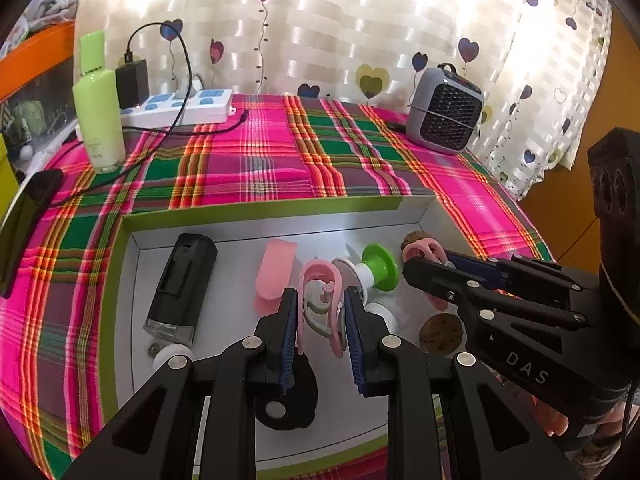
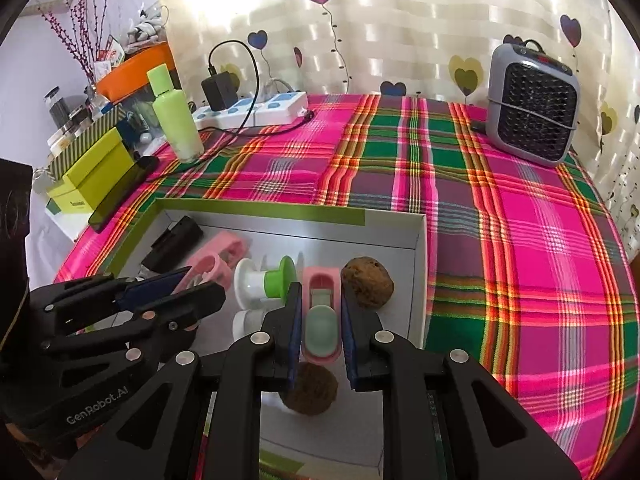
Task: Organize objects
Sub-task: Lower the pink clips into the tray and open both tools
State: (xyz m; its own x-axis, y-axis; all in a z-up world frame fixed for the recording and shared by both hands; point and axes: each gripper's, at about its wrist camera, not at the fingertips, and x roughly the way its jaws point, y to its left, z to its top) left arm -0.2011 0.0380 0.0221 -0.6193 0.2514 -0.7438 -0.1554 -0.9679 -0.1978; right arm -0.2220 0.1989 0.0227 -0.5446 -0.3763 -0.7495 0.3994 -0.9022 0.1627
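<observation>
With our left gripper [image 1: 320, 320] clamped on a pink clip [image 1: 320, 280] and our right gripper [image 2: 320, 320] clamped on another pink clip [image 2: 321, 320] over the crowded box [image 1: 280, 210], we risk either slipping or knocking the green spool [image 2: 268, 280].

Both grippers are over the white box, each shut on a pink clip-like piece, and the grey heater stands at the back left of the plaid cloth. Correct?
Not quite: the grey heater stands at the back right of the plaid cloth, as the right wrist view shows. The rest holds: the left gripper and the right gripper are over the white box, each shut on a pink clip-like piece.
</observation>
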